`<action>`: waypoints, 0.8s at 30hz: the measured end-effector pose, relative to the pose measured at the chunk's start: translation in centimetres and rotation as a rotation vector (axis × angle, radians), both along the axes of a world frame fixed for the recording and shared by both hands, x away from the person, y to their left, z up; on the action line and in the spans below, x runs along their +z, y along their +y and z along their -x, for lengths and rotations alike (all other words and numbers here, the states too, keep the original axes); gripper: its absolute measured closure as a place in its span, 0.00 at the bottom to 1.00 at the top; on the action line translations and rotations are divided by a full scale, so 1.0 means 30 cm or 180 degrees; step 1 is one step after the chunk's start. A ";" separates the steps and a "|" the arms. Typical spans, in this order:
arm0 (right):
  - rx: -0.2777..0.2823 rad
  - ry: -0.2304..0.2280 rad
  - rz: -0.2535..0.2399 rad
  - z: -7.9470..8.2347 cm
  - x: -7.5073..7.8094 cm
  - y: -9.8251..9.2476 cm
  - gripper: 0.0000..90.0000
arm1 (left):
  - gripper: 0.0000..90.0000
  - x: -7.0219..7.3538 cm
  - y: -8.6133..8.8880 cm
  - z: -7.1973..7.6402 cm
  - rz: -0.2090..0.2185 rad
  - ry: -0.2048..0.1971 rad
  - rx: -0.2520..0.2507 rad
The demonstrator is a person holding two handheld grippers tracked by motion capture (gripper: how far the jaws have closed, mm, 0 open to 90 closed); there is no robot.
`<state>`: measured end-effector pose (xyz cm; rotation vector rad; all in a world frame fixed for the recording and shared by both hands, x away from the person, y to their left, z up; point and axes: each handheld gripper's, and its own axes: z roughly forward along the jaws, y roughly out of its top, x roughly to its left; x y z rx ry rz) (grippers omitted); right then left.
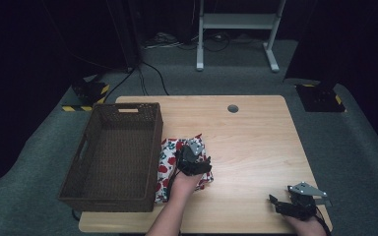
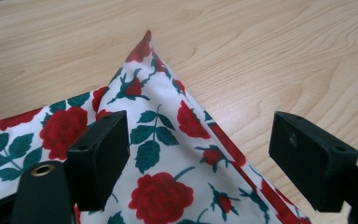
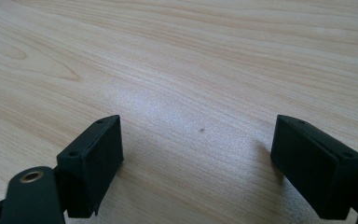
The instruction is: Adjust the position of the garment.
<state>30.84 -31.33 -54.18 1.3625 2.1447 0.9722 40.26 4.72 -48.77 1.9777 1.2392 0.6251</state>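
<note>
A folded white cloth printed with red roses [image 1: 170, 162] lies on the wooden table [image 1: 246, 142], right beside the wicker basket. My left gripper [image 1: 193, 158] hovers over the cloth's right part. In the left gripper view its jaws stand wide apart above the rose cloth [image 2: 168, 154], with nothing pressed between the pads; one corner of the cloth points away toward bare wood. My right gripper [image 1: 278, 202] rests near the table's front right edge. In the right gripper view its jaws are spread wide over bare wood [image 3: 191, 93].
A dark brown wicker basket [image 1: 86, 169] with nothing in it stands at the table's left. A round cable hole [image 1: 233, 108] sits near the far edge. Beyond the table a white metal stand [image 1: 236, 22] and cables lie on the grey floor.
</note>
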 end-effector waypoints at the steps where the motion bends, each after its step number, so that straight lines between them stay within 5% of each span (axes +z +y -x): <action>1: 0.0000 -0.0001 0.0000 0.000 0.000 0.000 0.19 | 0.22 -0.005 -0.002 -0.006 0.0011 0.0016 -0.0002; 24: 0.0013 -0.0003 -0.0022 -0.002 0.000 -0.005 0.19 | 0.19 -0.127 -0.059 -0.115 -0.0436 0.0532 -0.0010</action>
